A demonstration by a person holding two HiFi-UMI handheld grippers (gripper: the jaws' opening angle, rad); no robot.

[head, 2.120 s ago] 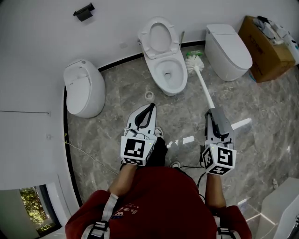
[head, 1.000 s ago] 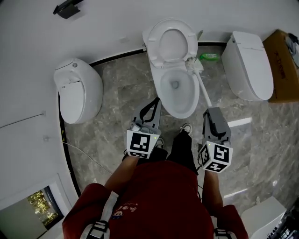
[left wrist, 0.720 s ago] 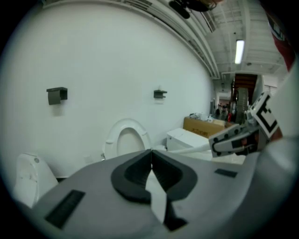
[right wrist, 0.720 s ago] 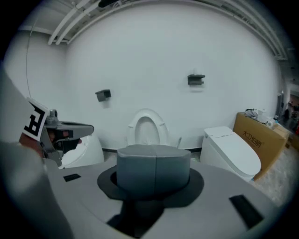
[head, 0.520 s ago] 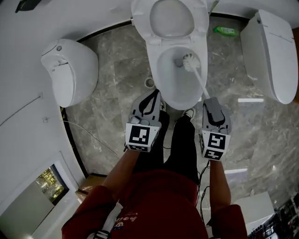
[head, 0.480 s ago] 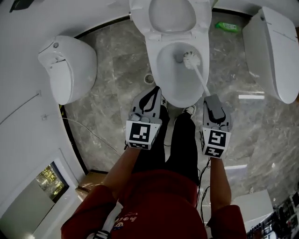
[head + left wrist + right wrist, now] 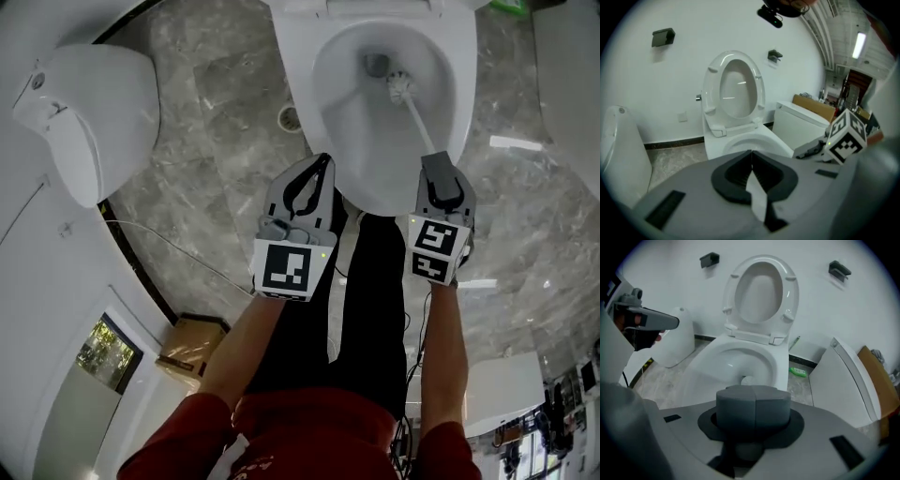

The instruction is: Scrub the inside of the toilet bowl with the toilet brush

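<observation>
Little apparently scrubbed yet: clamps the toilet brush (image 7: pixel 403 88) by its handle in the right gripper (image 7: pixel 438 161), bristles inside the toilet bowl (image 7: pixel 302 94) ahead of its jaws, left gripper (image 7: pixel 322 161) closed on nothing.

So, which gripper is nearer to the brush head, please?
Right. The right gripper holds the brush handle leading to the brush head; the left gripper sits shut beside the bowl's front rim.

No legible text, brand, number or sign is shown. Only black-and-white square marker patterns are seen, at centre frame in the head view, on the cube (image 7: pixel 284 269) of the left gripper (image 7: pixel 323 161) and that of the right gripper (image 7: pixel 437 159).
</observation>
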